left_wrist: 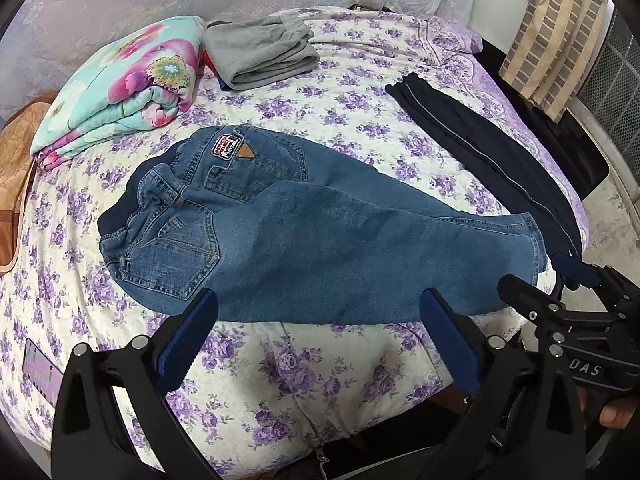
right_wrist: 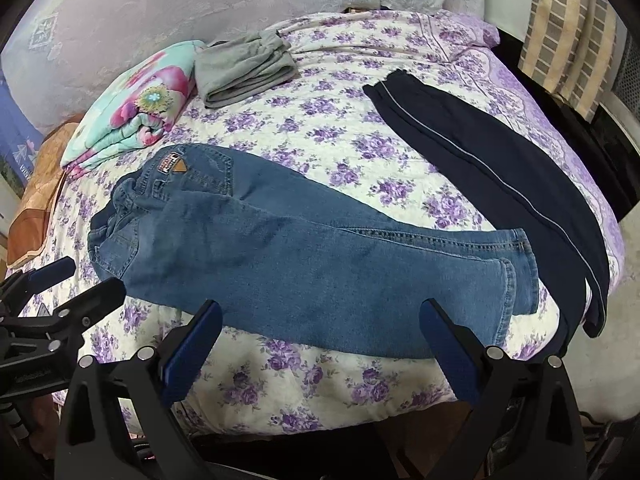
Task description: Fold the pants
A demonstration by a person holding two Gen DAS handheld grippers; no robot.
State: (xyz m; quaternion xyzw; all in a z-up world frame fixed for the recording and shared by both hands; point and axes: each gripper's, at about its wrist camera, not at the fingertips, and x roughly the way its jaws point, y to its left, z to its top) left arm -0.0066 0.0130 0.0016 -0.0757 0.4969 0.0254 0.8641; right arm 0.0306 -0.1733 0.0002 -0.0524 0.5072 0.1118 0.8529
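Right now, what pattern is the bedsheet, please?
White bedsheet with purple flowers; clearest in the right wrist view.

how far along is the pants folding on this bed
Partly done. The jeans already lie flat with one leg laid over the other, and grey pants sit folded near the blanket. Nothing is in hand: the left claw and right claw are open, short of the jeans. Left: folding the jeans shorter, then the dark pants, which lie at full length.

Jeans: matt blue denim ahead of the claw. Bedspread: matt quilted floral cloth beneath. Fingers: matt black plastic, blue pads.
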